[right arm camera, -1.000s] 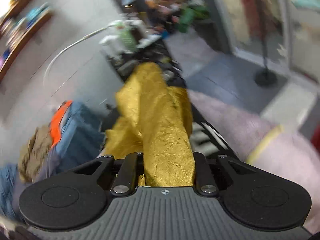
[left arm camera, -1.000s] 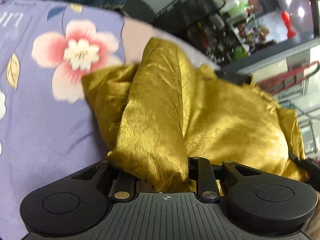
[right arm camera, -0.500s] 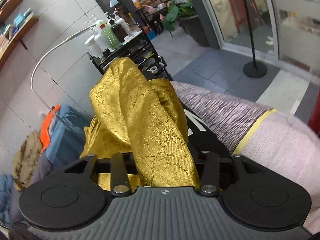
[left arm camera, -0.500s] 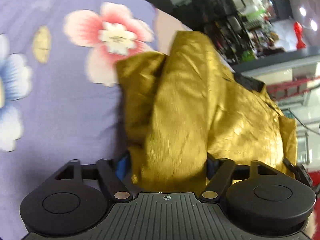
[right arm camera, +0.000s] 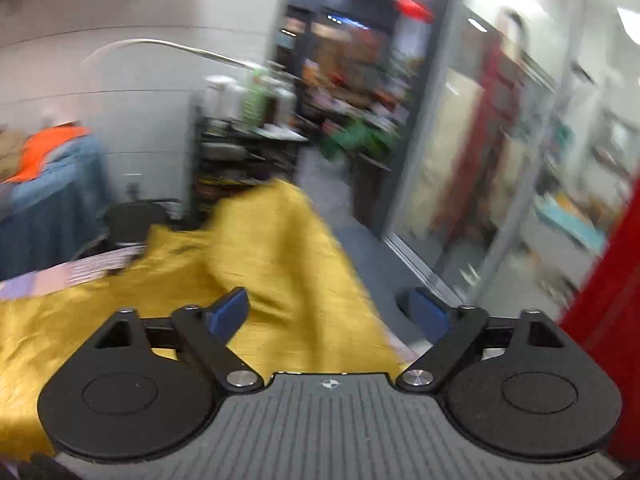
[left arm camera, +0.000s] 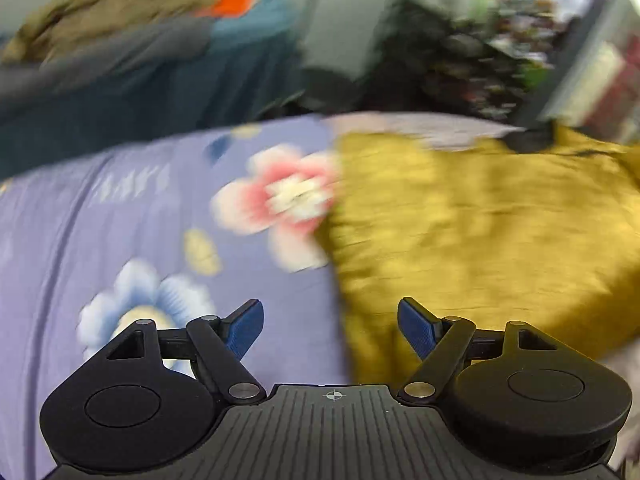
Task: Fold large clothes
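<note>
A gold satin garment (left arm camera: 480, 232) lies on a purple floral sheet (left arm camera: 120, 220), at the right of the left wrist view. My left gripper (left arm camera: 330, 330) is open and empty, just above the garment's left edge. In the right wrist view the same gold garment (right arm camera: 260, 264) lies spread below, with one fold raised in the middle. My right gripper (right arm camera: 326, 314) is open and empty over its right edge. Both views are blurred by motion.
A pile of clothes in brown, orange and blue (left arm camera: 140, 40) lies beyond the sheet. A black shelf trolley with bottles (right arm camera: 240, 140) stands behind the bed. A glass door (right arm camera: 500, 180) and a red object (right arm camera: 608, 320) are at the right.
Both grippers have opened and let go of the gold garment, which has dropped onto the bed. Both have pulled back and the views swung upward.
</note>
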The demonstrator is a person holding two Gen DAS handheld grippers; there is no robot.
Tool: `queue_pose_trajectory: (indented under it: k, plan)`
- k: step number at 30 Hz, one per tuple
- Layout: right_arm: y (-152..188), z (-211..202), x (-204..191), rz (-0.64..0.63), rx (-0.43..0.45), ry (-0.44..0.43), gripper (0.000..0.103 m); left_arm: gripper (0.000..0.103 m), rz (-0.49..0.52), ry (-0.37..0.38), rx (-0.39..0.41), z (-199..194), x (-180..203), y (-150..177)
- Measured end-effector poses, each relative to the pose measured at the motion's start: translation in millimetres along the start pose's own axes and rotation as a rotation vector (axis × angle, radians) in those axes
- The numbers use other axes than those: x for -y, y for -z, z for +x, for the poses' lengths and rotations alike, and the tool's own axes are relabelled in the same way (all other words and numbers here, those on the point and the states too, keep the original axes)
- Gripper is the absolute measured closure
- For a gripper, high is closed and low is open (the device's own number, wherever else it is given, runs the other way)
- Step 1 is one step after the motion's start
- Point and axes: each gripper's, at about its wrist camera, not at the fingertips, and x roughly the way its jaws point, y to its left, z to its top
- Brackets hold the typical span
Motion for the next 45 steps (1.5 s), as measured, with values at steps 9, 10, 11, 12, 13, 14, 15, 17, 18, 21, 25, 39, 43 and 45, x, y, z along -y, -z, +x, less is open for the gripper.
queue_pose_trajectory:
  k: [9,10,11,12,13,14,15,17,18,21,25,39,43,45]
  plan:
    - [35.4,18.4,-73.1,-0.275,-0.148,-0.223,0.008,0.0,0.171,0.042,-0.081,3.6,41.7,16.7]
    - [38.4,27.2,-68.1,-0.259,-0.174,-0.192,0.008,0.0,0.167,0.04,-0.093,6.7,42.1,16.0]
    - [38.7,38.8,-64.0,-0.235,-0.212,-0.154,0.006,0.0,0.162,0.038,-0.102,9.0,41.4,15.3]
    - [41.6,49.6,-58.0,-0.203,-0.253,-0.116,0.005,0.0,0.16,0.035,-0.107,8.8,40.4,15.1]
    - [44.1,56.4,-51.5,-0.166,-0.28,-0.099,0.003,0.0,0.16,0.029,-0.11,8.0,39.2,16.0]
    - [46.8,60.6,-45.7,-0.128,-0.293,-0.1,0.003,0.0,0.161,0.024,-0.113,7.7,38.3,15.7]
    - [47.3,63.4,-42.4,-0.101,-0.302,-0.105,0.003,0.0,0.162,0.019,-0.116,7.7,37.8,15.2]
    - [48.5,64.0,-44.1,-0.099,-0.305,-0.099,0.002,0.0,0.164,0.01,-0.126,5.4,36.6,14.2]
    - [47.7,62.7,-47.3,-0.112,-0.302,-0.09,0.002,0.0,0.168,0.006,-0.135,5.1,37.3,13.7]
    - [45.0,52.1,-56.6,-0.133,-0.31,-0.051,0.002,0.0,0.18,-0.004,-0.14,-0.2,39.4,13.1]
    - [36.7,28.8,-65.2,-0.094,-0.303,-0.057,0.001,0.0,0.233,-0.045,-0.112,-17.1,49.3,13.2]
    - [13.0,-40.4,-105.7,-0.12,-0.334,-0.111,0.001,0.0,0.242,-0.059,-0.172,-72.4,83.7,4.6]
    - [13.5,-43.8,-109.8,-0.11,-0.356,-0.112,0.001,0.0,0.248,-0.079,-0.199,-70.3,89.8,10.2]
    - [14.2,-45.9,-112.0,-0.101,-0.366,-0.117,0.001,0.0,0.261,-0.078,-0.219,-68.1,94.3,13.3]
